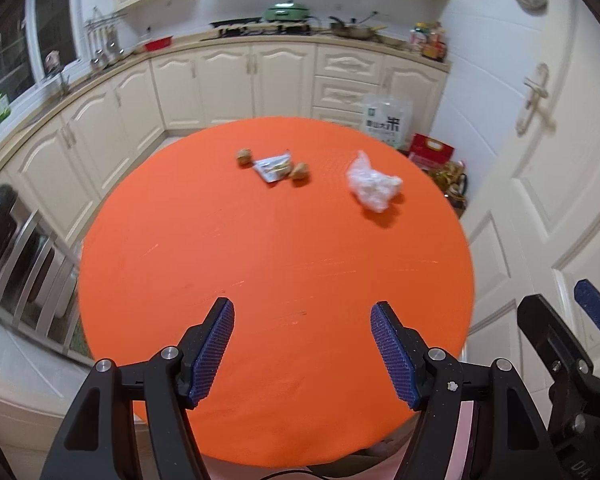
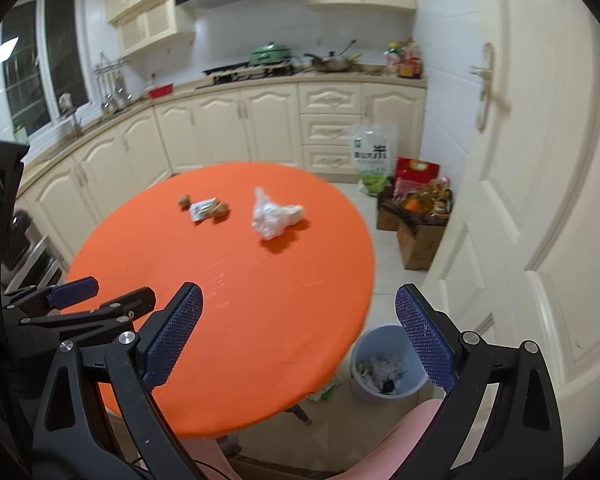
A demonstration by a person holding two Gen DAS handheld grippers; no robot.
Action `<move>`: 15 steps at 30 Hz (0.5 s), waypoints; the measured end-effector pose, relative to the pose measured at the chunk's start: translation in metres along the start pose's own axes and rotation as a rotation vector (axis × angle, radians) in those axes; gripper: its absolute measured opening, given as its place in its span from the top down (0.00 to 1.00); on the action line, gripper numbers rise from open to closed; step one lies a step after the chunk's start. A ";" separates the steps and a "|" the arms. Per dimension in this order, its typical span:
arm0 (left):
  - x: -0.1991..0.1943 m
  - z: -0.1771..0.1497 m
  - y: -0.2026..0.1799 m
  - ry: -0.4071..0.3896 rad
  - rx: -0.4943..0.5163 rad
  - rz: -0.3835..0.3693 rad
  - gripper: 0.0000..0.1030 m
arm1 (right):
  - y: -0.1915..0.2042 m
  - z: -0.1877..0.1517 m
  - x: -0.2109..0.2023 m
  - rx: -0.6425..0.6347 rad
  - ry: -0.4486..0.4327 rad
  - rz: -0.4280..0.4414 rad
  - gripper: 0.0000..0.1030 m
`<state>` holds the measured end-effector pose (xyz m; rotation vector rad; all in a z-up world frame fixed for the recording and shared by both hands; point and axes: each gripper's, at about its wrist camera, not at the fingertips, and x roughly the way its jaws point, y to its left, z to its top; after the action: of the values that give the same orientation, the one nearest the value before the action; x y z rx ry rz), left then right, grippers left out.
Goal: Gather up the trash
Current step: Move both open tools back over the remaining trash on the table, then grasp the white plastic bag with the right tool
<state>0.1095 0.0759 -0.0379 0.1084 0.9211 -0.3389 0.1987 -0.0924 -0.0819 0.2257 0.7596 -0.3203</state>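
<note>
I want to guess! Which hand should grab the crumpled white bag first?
Probably the right gripper: open, empty, and on the same side as the white bag and the bin.

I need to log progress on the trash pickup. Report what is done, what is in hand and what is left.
Done: the bin on the floor beside the table already holds some trash. In hand: nothing; the left tool and right tool are both open and empty. Left: the crumpled plastic bag, the small wrapper and the two brownish lumps beside it still lie on the table.
</note>
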 end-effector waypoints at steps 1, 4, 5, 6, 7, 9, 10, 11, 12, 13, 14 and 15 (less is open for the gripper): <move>0.000 0.001 0.002 0.005 -0.007 0.005 0.35 | 0.003 0.000 0.002 -0.003 0.007 0.008 0.06; 0.004 0.007 0.010 0.017 -0.022 0.012 0.35 | 0.009 0.001 0.014 -0.008 0.032 0.024 0.06; 0.006 0.009 0.011 0.023 -0.025 0.013 0.35 | 0.012 0.001 0.019 -0.010 0.044 0.026 0.06; 0.009 0.012 0.012 0.028 -0.027 0.016 0.35 | 0.013 0.002 0.024 -0.011 0.053 0.027 0.06; 0.012 0.014 0.012 0.034 -0.027 0.019 0.35 | 0.013 0.002 0.029 -0.011 0.063 0.028 0.06; 0.023 0.024 0.017 0.046 -0.030 0.023 0.35 | 0.012 0.003 0.038 -0.011 0.082 0.032 0.06; 0.030 0.029 0.020 0.053 -0.031 0.023 0.35 | 0.012 0.004 0.045 -0.011 0.095 0.033 0.06; 0.036 0.034 0.022 0.062 -0.033 0.025 0.35 | 0.012 0.004 0.048 -0.011 0.102 0.033 0.06; 0.043 0.038 0.025 0.072 -0.036 0.027 0.35 | 0.013 0.005 0.055 -0.012 0.114 0.032 0.06; 0.047 0.040 0.027 0.081 -0.040 0.031 0.35 | 0.013 0.007 0.063 -0.013 0.127 0.030 0.06; 0.057 0.046 0.032 0.090 -0.044 0.033 0.35 | 0.014 0.008 0.068 -0.014 0.135 0.029 0.06; 0.064 0.049 0.036 0.099 -0.048 0.037 0.35 | 0.014 0.010 0.076 -0.015 0.148 0.028 0.06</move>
<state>0.1947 0.0824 -0.0610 0.0982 1.0238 -0.2789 0.2620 -0.0982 -0.1268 0.2480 0.9042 -0.2737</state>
